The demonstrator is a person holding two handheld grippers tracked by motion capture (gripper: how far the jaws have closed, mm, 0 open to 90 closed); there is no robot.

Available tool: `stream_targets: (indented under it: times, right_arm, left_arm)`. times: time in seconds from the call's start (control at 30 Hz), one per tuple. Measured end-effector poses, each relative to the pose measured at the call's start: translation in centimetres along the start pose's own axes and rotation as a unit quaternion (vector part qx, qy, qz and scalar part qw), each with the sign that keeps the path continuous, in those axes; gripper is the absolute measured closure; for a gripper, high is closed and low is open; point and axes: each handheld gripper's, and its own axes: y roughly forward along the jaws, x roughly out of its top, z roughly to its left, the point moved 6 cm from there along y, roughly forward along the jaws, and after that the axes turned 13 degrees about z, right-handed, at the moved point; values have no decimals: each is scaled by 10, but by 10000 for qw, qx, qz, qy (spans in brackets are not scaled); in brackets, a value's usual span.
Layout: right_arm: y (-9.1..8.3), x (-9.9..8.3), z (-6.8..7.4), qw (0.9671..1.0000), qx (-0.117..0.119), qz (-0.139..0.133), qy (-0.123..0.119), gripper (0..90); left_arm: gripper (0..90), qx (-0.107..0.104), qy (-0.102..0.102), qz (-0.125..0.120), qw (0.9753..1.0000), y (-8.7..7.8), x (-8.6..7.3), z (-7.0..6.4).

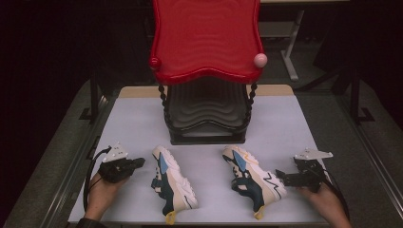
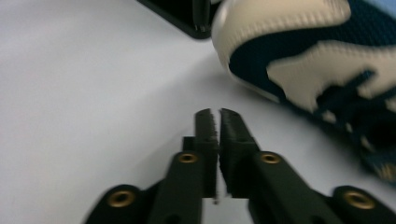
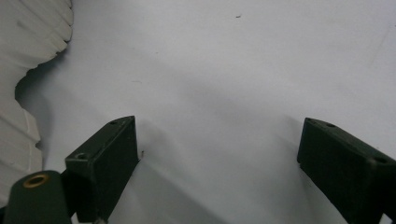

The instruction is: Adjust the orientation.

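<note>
I hold the left gripper [image 1: 139, 163] closed and the right gripper [image 1: 280, 176] open beside the shoes [image 1: 173, 183] near the worktop's front edge; next, I judge: grasp one.

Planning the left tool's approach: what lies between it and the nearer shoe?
Nothing: in the high view, bare table separates the left tool from the left shoe.

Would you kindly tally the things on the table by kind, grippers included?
Shoes: 2, left shoe and right shoe
Racks: 1, the rack
Grippers: 2, left gripper and right gripper
Total: 5
</note>
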Motion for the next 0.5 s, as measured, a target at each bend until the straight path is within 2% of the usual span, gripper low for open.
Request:
stream_targets:
  times: [0.1,0.17,0.27,0.4,0.5]
  right_arm:
    - [0,0,0,10000,1,-1,-1,115]
    - [0,0,0,10000,3,0,-1,115]
    - [0,0,0,10000,1,0,0,115]
    - [0,0,0,10000,5,-1,0,115]
    - [0,0,0,10000,4,-2,0,115]
  left_arm:
    - [899,82,75,-2,9999,5,7,2]
    - [899,72,35,-56,10000,11,12,3]
    - [899,67,54,-13,10000,15,14,4]
    - [899,-34,9,-118,9999,20,21,4]
    - [900,2,34,-74,10000,24,26,4]
